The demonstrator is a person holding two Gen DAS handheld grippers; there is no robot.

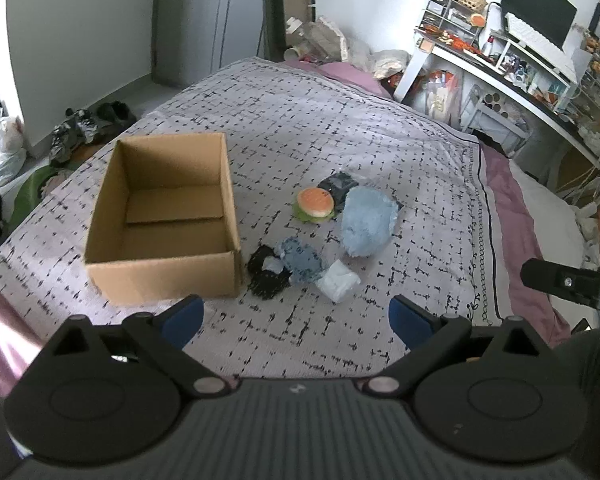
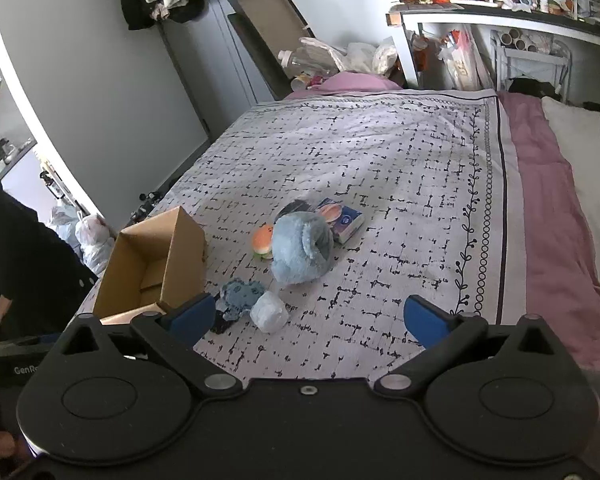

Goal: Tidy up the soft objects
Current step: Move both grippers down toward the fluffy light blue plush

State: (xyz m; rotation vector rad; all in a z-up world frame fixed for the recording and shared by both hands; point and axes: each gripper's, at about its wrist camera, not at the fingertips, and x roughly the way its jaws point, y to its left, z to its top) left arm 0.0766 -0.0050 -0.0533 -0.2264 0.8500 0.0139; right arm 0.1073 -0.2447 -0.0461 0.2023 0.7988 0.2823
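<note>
Both grippers hover low over a bed (image 1: 340, 120) covered in a white quilt with black dashes, each with its blue-padded jaws spread wide apart and holding nothing. Ahead of the left gripper (image 1: 296, 320), just left of its jaws, stands an open brown cardboard box (image 1: 164, 216), upright, its long axis running away from the jaws. Ahead and slightly right of them lies a loose cluster: a crumpled white plastic bag (image 1: 338, 280), a small blue knitted cloth (image 1: 302, 260), a black fabric piece (image 1: 266, 276), a fluffy light-blue plush slipper (image 1: 366, 222) and a round burger-shaped soft toy (image 1: 315, 205). From the right gripper (image 2: 310, 320), the slipper's opening faces right, with a blue tissue pack (image 2: 342, 220) touching it behind.
</note>
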